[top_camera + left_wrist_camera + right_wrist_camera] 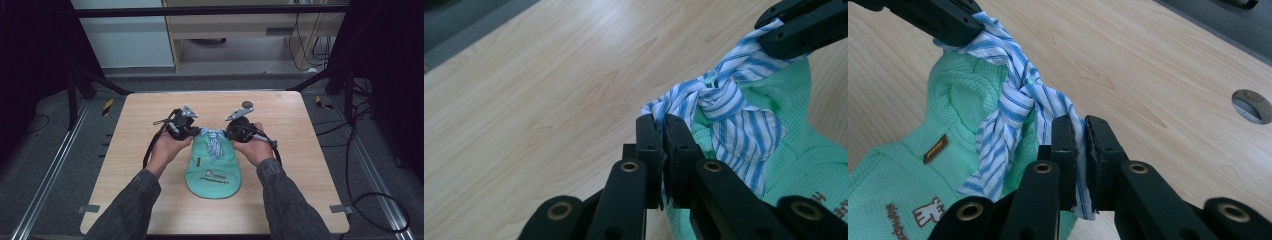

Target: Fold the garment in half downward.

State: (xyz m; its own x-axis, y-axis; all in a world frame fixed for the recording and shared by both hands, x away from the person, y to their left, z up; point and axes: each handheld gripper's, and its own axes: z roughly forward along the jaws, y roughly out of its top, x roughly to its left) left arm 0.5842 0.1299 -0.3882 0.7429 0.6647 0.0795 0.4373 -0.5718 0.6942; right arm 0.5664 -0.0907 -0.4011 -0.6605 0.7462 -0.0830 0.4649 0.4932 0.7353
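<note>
**Gripping both ends of a striped tie on a green garment**

Pinching the blue-and-white striped tie (214,142) from either side, both tongs sit near the middle of the light wooden worktop (135,150), at the far end of a mint-green garment (214,172) that lies flat with its printed hem toward the person.

At the left of the high view, the left tongs (192,132) are mostly covered by the hand that holds them, so the jaws are hard to make out there. The left gripper view settles it: the left tongs (663,125) are pressed together on one end of the striped fabric (724,107), whose edge pokes out between the jaws. The knot lies just past them, over the green knit (819,150), which is cut off at the frame's right and bottom edges.

To the right, the right tongs (229,134) are likewise half hidden under the hand. In the right gripper view the right tongs (1082,130) are clamped on the other end of the tie (1013,107), a strip of it hanging out below the jaws. The garment (903,170) carries a small brown label (935,148) and a printed figure with lettering too small and too cropped to read.

Farthest right, a round grey cap (246,104) sits in the worktop beyond the tongs, well apart from the cloth.
</note>
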